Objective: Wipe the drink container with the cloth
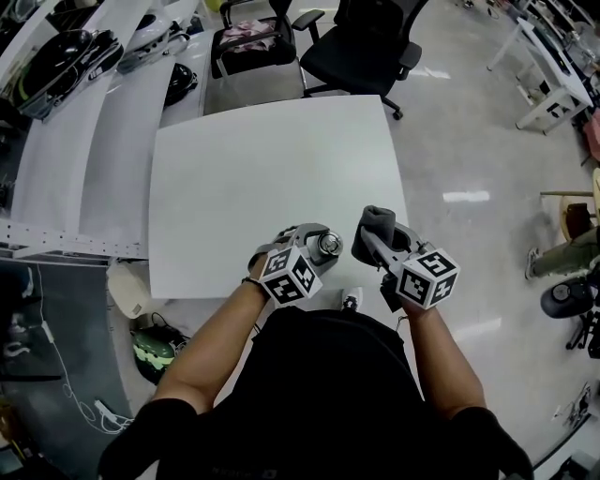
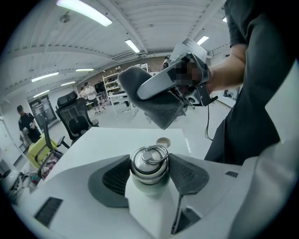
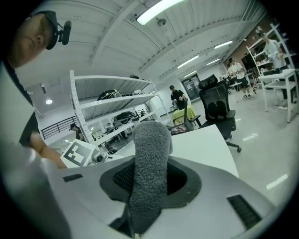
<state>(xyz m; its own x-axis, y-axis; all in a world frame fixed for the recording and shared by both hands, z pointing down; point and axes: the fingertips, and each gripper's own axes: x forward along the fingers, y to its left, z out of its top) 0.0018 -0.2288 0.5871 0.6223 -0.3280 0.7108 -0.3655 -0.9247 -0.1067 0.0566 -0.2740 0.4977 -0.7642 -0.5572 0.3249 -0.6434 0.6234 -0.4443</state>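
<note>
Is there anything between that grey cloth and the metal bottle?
No. The head view shows only bare white table between the cloth and the bottle; they are apart.

Open workshop hall, white table facing office chairs

Square white table point(image 1: 244, 178) on a glossy pale floor point(image 1: 469, 131) that reflects the lights; black office chair point(image 1: 361, 42) and a second chair point(image 1: 251, 52) with pinkish fabric on its seat at the table's far edge; white shelving point(image 1: 66, 150) with dark gear at left; white desk point(image 1: 553, 80) far right; ribbed white ceiling point(image 2: 154, 18) with strip lights point(image 2: 84, 11); people point(image 2: 88, 93) stand far back.
</note>
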